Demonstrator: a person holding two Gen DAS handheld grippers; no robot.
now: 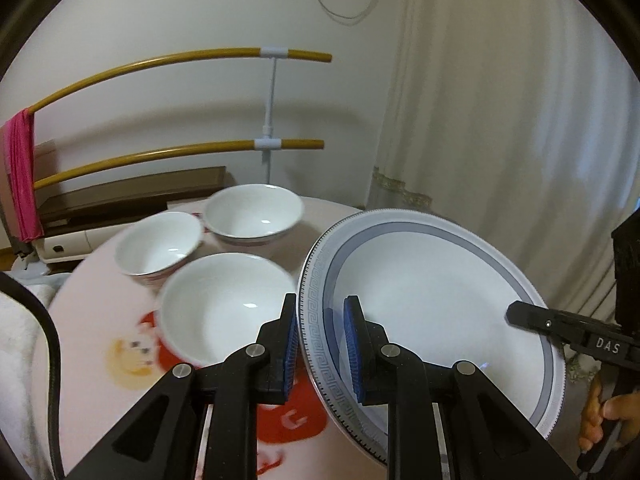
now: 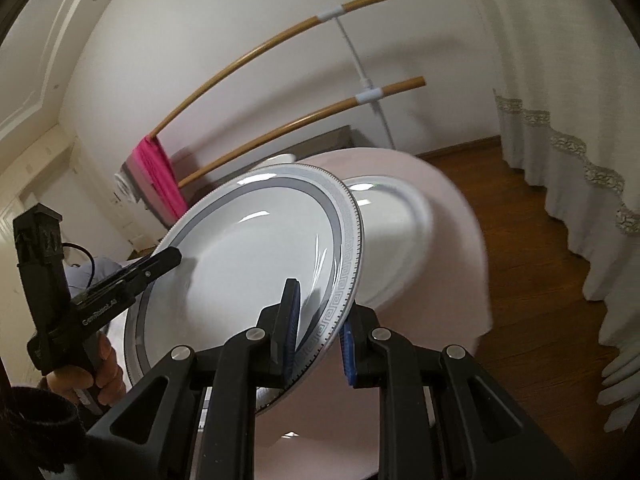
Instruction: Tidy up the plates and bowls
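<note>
A large white plate [image 1: 432, 288] with a grey band and key-pattern rim hangs tilted above the table, held from both sides. My left gripper [image 1: 320, 303] is shut on its left rim, blue pads on either face. My right gripper [image 2: 324, 300] is shut on the opposite rim [image 2: 344, 264]; its finger [image 1: 520, 315] also shows in the left wrist view. The left gripper's finger [image 2: 174, 258] rests on the plate's far side in the right wrist view. Three white bowls [image 1: 254, 212] [image 1: 160, 244] [image 1: 224, 300] stand on the round table [image 1: 80, 320]. A second white plate [image 2: 400, 236] lies on the table behind the held one.
A rack with two yellow bars [image 1: 160, 64] and a pink cloth [image 1: 20, 176] stands behind the table. A white curtain [image 1: 500, 120] hangs at the right above a wooden floor [image 2: 532, 240]. A person's hand [image 2: 100, 376] grips the left tool's handle.
</note>
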